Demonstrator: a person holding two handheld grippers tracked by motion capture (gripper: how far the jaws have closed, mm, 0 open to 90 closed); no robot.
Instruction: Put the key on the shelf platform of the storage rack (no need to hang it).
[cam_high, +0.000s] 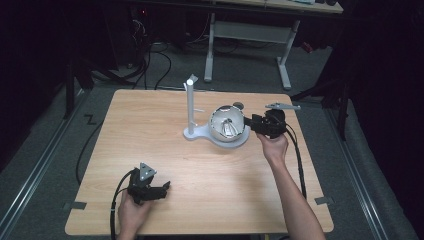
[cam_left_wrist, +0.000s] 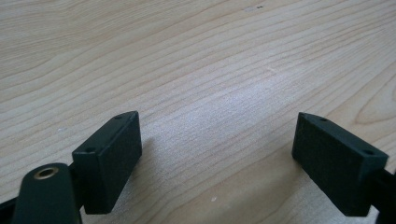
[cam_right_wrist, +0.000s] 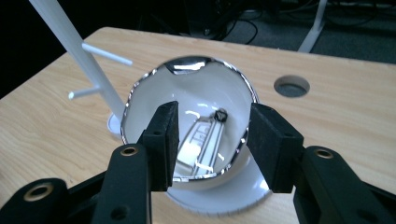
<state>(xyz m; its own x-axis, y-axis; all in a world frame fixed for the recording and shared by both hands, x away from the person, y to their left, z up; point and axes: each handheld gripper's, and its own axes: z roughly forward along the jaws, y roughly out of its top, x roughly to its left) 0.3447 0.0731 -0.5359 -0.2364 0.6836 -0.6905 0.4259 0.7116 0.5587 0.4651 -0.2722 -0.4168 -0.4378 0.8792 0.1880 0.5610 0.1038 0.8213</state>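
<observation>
Your right gripper (cam_right_wrist: 212, 140), jaws half-open and empty, hovered at the rim of the shiny metal bowl (cam_high: 227, 125) on the white stand's base (cam_high: 197, 134), centre-right of the high view. Your left gripper (cam_left_wrist: 217, 161) gaped wide over bare tabletop (cam_left_wrist: 196, 56), lower left. Next: close on the rim.

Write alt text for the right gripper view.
The right tool hangs open just in front of a shiny metal bowl sitting on a white stand, its jaws apart and pressing nothing. A white post with pegs rises at left on the wooden table.
</observation>
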